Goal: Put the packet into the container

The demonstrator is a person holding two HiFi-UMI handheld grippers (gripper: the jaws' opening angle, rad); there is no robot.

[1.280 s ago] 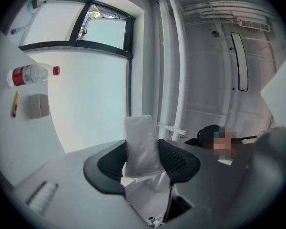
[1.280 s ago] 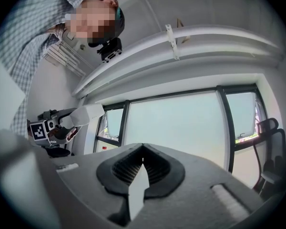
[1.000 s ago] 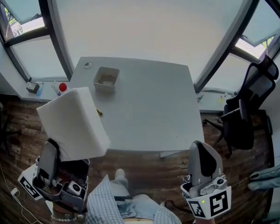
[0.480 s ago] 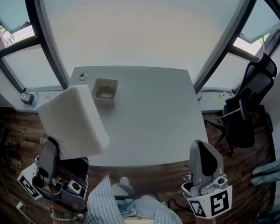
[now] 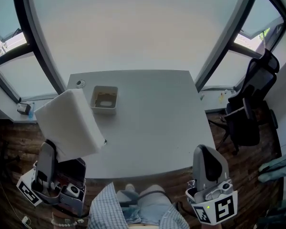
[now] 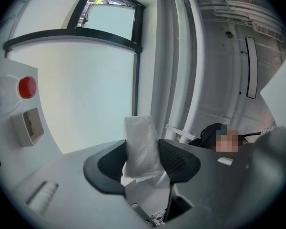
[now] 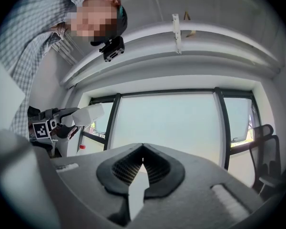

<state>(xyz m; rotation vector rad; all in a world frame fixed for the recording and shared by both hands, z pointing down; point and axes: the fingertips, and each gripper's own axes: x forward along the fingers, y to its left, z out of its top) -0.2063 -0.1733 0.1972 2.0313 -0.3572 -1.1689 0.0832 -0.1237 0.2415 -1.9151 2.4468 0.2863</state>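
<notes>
A big white packet [image 5: 69, 124] is held upright over the table's left edge, with my left gripper [image 5: 53, 151] shut on its lower end. In the left gripper view the packet [image 6: 142, 144] fills the gap between the two jaws of the left gripper [image 6: 143, 159]. The beige open container [image 5: 105, 99] stands on the white table [image 5: 157, 123] near its far left corner, just right of the packet's top. My right gripper [image 5: 207, 162] is off the table's near right edge, pointing up, shut and empty. Seen from the right gripper [image 7: 142, 150], the packet [image 7: 88, 114] shows at far left.
A small round fitting [image 5: 79, 83] lies in the table's far left corner. A black office chair [image 5: 250, 113] stands to the right of the table. Dark-framed windows surround the table. A red-capped white bottle [image 6: 24, 88] is on the sill at left.
The head view has shifted, so the table and container sit lower in the picture and closer to the packet's level. Both grippers keep their places; the left one still holds the packet.
</notes>
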